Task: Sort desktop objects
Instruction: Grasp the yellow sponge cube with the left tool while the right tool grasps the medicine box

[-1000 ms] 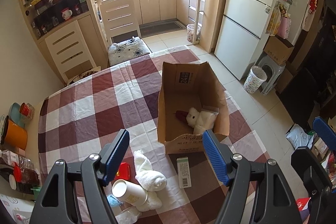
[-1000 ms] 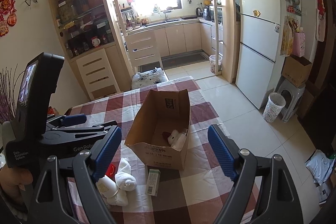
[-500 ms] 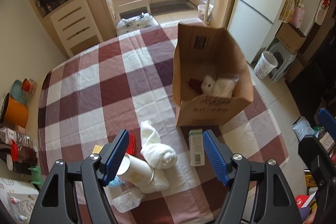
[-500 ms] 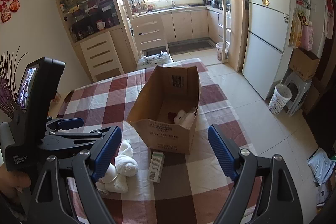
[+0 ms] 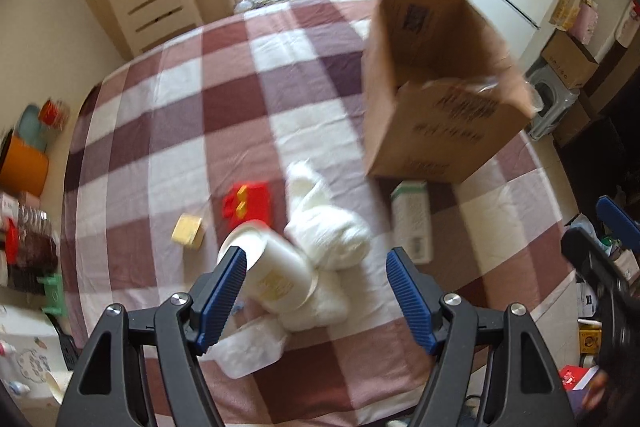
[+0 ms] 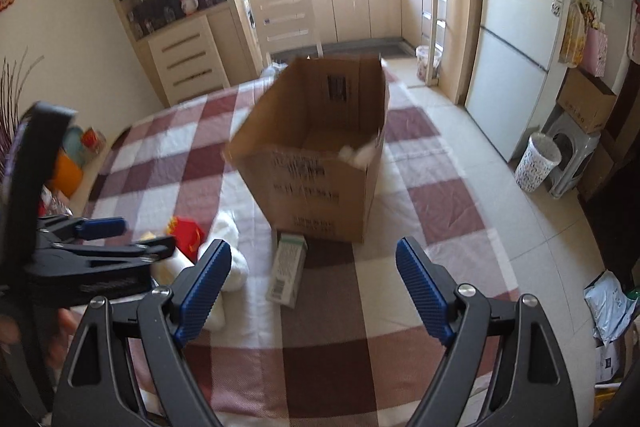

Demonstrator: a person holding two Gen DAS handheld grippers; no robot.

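Observation:
An open cardboard box (image 5: 444,99) stands on the checked tablecloth (image 5: 168,131); it also shows in the right wrist view (image 6: 316,163) with white soft things inside. In front of it lie a white towel (image 5: 328,227), a tipped paper cup (image 5: 276,275), a red toy (image 5: 248,205), a yellow block (image 5: 188,231), a green-white carton (image 5: 412,223) and a clear plastic wrapper (image 5: 252,347). My left gripper (image 5: 316,291) is open, just above the cup and towel. My right gripper (image 6: 308,287) is open above the carton (image 6: 288,269).
An orange container (image 5: 22,167) and bottles (image 5: 28,247) stand past the table's left edge. A fridge (image 6: 516,67), a white bin (image 6: 536,167) and a grey stool (image 6: 568,159) are on the right. The left gripper's body (image 6: 80,259) fills the right view's left side.
My left gripper has come down and forward toward the cup and towel. My right gripper has lowered toward the carton. Both stay open.

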